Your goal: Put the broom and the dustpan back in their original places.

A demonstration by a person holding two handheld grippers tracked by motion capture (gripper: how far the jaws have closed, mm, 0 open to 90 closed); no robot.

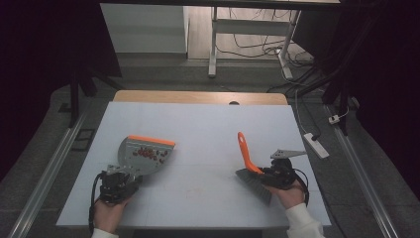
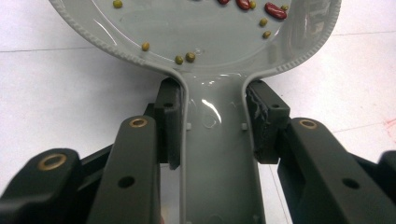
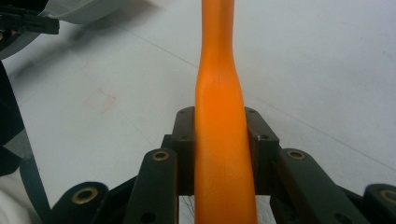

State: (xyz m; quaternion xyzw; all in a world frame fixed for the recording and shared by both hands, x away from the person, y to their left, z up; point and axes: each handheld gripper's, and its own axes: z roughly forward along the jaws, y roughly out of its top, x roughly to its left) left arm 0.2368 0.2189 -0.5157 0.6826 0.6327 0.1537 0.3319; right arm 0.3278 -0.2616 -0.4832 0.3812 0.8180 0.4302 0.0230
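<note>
1. Room: a dim space with dark curtains on both sides, a grey floor, floor rails (image 1: 49,168) along either flank of the work area, and a second white-legged desk (image 1: 214,44) behind with loose cables beneath it. A power strip (image 1: 317,145) lies on the floor at the right.
2. Surface (image 1: 208,193): a white sheet over a wooden top, whose bare wood edge shows at the far side. Faint red marks show near the centre.
3. Dustpan (image 1: 143,154): grey with an orange front lip, lying left of centre. It is kept roughly level, which in my judgement retains the load.
4. Brush (image 1: 250,168): orange handle rising up and away, grey bristle head low at the surface, right of centre and well apart from the dustpan.
5. Left tool (image 2: 215,128): jaws pinching the dustpan handle from both sides, just behind the pan bowl.
6. Right tool (image 3: 222,135): jaws pressed against the brush handle, one on each side, giving a hold suited to sweeping strokes.
7. Red beans (image 2: 275,10) and green beans (image 2: 185,58): collected inside the dustpan, scattered across its floor.
</note>
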